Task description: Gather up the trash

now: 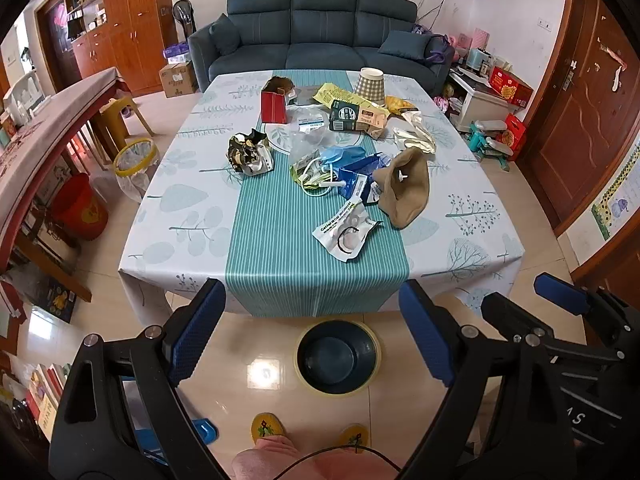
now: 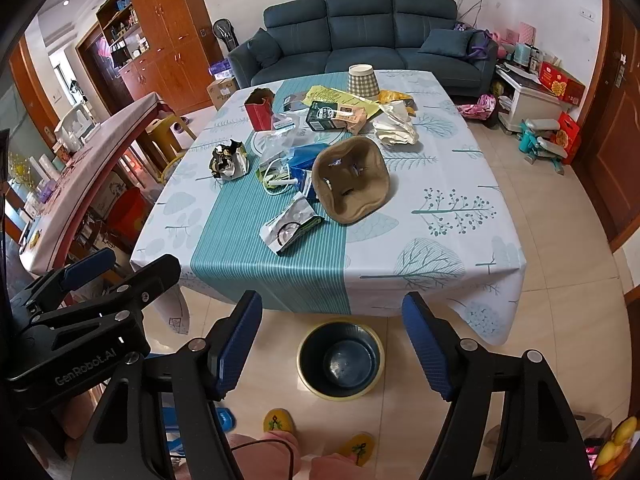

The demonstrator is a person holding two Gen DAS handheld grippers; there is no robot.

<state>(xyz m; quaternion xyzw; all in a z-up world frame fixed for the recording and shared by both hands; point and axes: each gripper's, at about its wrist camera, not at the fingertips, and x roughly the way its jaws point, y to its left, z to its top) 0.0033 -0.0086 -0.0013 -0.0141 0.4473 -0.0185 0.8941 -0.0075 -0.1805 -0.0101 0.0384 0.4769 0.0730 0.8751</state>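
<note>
Trash lies on a table [image 1: 192, 240] with a white and teal cloth: a clear plastic packet [image 1: 347, 232] nearest me, a brown pulp tray [image 1: 406, 188], a blue pouch [image 1: 356, 174], a crumpled dark wrapper [image 1: 250, 152], a red box [image 1: 274, 104], a checked paper cup [image 1: 370, 86]. A dark bin [image 1: 338, 356] with a yellow rim stands on the floor in front of the table. My left gripper [image 1: 316, 336] is open and empty above the bin. My right gripper [image 2: 334, 344] is open and empty too, beside the left one.
A second bin [image 1: 134, 160] with a clear liner and a red bucket [image 1: 82, 208] stand left of the table. A long bench table [image 1: 52, 128] runs along the left. A blue sofa [image 1: 320, 36] is behind. My feet in yellow slippers [image 1: 268, 428] are near the dark bin.
</note>
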